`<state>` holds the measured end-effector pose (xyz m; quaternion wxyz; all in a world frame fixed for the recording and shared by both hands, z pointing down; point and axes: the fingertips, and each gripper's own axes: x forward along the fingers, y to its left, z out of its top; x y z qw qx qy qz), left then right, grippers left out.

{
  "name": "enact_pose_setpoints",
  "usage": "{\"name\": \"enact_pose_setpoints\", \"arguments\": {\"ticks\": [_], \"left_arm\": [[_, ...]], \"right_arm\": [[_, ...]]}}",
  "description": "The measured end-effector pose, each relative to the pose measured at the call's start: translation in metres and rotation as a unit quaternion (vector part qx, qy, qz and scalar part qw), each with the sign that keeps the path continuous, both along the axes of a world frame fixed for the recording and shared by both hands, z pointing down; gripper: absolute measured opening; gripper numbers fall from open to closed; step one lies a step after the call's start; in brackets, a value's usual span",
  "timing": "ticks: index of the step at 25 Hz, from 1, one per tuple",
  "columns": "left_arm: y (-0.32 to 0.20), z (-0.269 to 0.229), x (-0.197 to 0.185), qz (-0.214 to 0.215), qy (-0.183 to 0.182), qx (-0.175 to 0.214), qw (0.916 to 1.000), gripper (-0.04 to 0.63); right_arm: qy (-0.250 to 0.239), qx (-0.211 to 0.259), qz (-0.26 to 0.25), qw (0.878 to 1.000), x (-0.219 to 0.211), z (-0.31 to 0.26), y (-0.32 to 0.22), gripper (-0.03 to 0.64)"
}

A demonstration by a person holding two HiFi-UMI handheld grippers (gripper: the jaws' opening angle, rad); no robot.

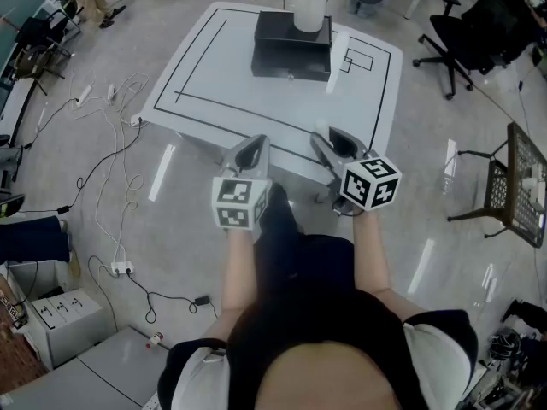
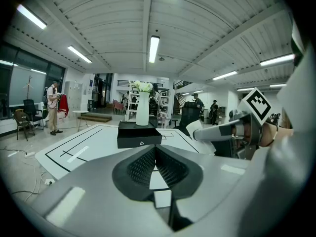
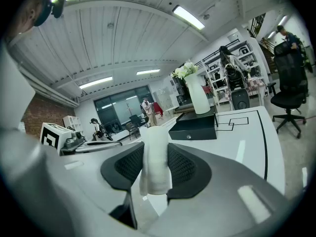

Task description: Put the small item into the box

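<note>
A black box with a small round front knob stands at the far side of the white table; a white vase stands on top of it. My right gripper is shut on a small white, cloth-like item that stands upright between the pads. The box lies ahead of it on the table. My left gripper is shut with nothing in it and faces the box. Both grippers hover side by side over the table's near edge.
Black lines mark out rectangles on the table. Cables and a power strip lie on the floor at the left. A black office chair and a wire rack stand at the right. A person stands far off at the left.
</note>
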<state>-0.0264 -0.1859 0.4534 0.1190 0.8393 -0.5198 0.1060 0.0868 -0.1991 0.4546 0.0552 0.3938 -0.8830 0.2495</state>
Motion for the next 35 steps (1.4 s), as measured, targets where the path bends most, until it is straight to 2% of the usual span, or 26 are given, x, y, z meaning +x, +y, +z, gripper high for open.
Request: {"name": "enact_pose_setpoints", "arguments": {"ticks": [7, 20, 35], "left_arm": [[-0.008, -0.005, -0.012, -0.006, -0.007, 0.001, 1.0, 0.008], [-0.053, -0.009, -0.022, -0.006, -0.006, -0.001, 1.0, 0.008], [-0.103, -0.008, -0.015, 0.021, -0.003, -0.004, 0.9998, 0.008]], "right_arm": [[-0.006, -0.003, -0.004, 1.0, -0.011, -0.002, -0.006, 0.142], [-0.004, -0.005, 0.009, 1.0, -0.016, -0.006, -0.049, 0.141], [0.003, -0.013, 0.031, 0.999, -0.009, -0.002, -0.092, 0.141]]}}
